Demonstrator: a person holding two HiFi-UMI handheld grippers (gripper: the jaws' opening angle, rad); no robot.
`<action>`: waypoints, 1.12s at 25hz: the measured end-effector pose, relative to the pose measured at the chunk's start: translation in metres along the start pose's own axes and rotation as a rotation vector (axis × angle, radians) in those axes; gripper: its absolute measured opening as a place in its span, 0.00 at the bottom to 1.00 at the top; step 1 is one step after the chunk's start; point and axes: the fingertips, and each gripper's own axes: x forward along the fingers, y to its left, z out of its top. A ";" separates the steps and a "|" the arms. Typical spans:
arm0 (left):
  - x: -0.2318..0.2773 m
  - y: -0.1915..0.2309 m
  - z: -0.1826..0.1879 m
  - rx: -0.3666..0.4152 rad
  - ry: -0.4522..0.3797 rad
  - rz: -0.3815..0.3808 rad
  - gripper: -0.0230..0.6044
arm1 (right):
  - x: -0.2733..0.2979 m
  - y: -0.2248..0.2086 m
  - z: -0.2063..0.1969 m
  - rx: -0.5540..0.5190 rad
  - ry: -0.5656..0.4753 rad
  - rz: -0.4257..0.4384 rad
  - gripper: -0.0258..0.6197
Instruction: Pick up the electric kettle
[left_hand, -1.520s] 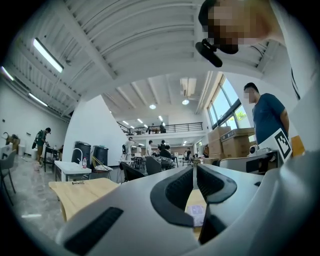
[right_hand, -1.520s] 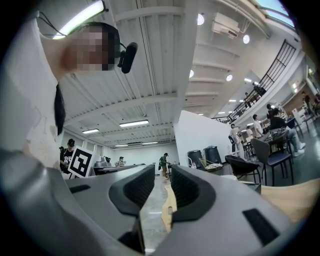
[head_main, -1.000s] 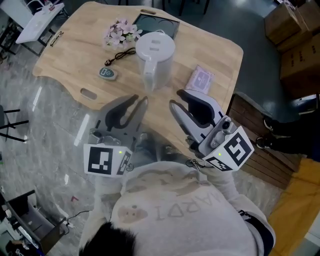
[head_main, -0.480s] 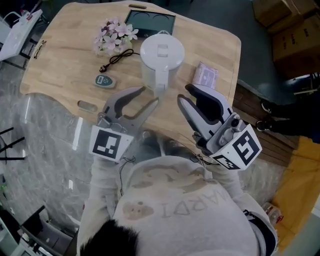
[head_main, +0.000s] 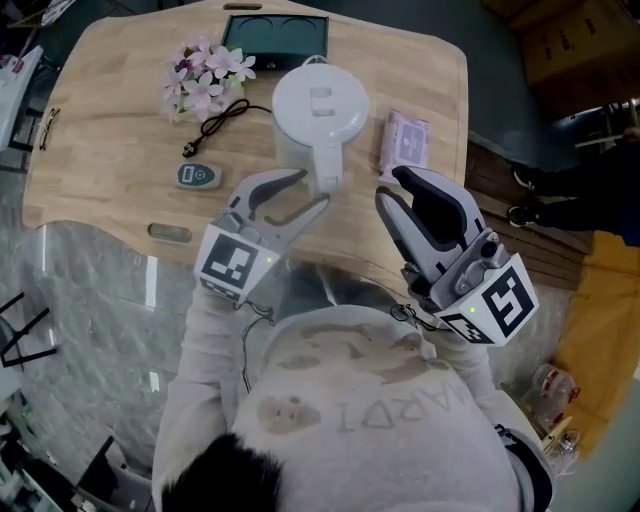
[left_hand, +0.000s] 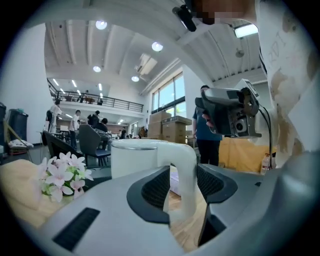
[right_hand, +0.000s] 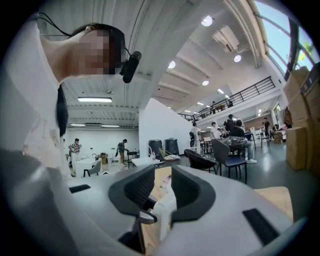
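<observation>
Standing at 12 o'clock on the wooden bench (head_main: 110, 130), the white electric kettle (head_main: 312, 105) turns its handle (head_main: 327, 172) toward the person. The left claw (head_main: 314, 189) is spread wide, jaws flanking that handle without clamping it. At the kettle's 4 o'clock, the right claw (head_main: 391, 185) gapes, holding nothing.

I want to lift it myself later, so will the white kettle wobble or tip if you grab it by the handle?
Probably stiff: the kettle looks like hard plastic. Held only by its side handle, where the left tongs straddle it, it may swing body-down. Its weight can't be judged; the lid hides any water.
</observation>
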 end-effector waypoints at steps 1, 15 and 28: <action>0.004 -0.001 -0.002 -0.004 0.000 -0.021 0.69 | 0.000 -0.002 0.000 0.000 0.003 -0.014 0.18; 0.048 -0.027 -0.017 -0.011 0.008 -0.183 0.69 | 0.000 -0.012 -0.005 -0.015 0.031 -0.105 0.18; 0.064 -0.025 -0.016 -0.020 -0.015 -0.096 0.70 | -0.018 -0.017 -0.001 -0.014 0.021 -0.167 0.18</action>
